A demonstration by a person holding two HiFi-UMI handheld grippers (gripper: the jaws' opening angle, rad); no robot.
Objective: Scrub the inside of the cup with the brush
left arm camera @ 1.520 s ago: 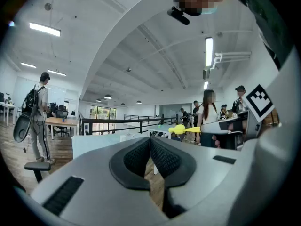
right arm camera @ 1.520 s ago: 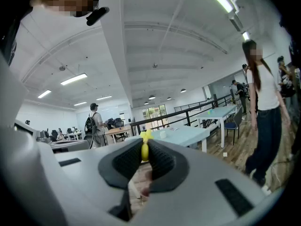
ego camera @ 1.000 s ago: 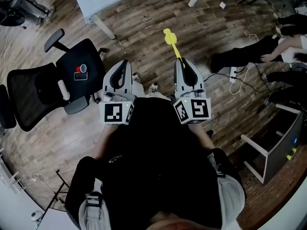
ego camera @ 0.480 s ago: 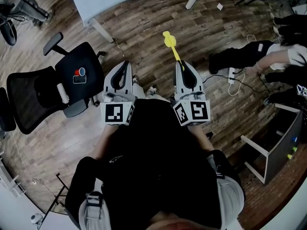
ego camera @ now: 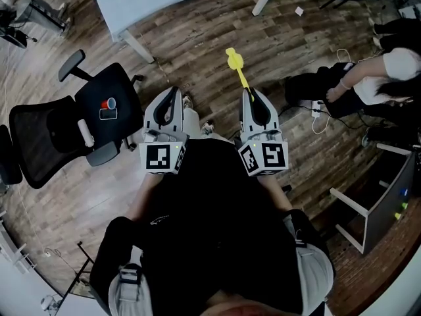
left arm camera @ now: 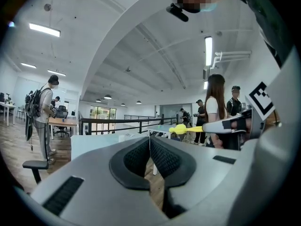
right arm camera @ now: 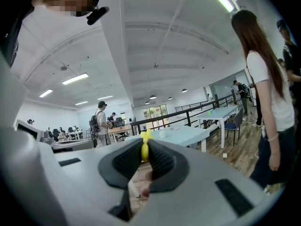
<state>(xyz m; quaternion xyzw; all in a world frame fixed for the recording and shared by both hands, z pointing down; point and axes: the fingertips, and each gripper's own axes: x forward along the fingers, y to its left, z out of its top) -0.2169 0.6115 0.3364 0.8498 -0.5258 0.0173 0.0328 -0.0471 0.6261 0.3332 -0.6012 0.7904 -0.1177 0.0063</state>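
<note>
Brush (ego camera: 233, 60) in right gripper (ego camera: 248, 95), head beyond fingers (right arm camera: 162, 162)

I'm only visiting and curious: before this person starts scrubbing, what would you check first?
1. Brush gripped in right tool: ok, jaws closed on its handle.
2. Left tool ready to take the cup: not ok, shut and empty.
3. Cup near at hand: not ok, it sits on the black chair, off to the left.
4. Cup upright: cannot tell, too small.
5. Bystander clear of the brush: ok, well apart.
</note>
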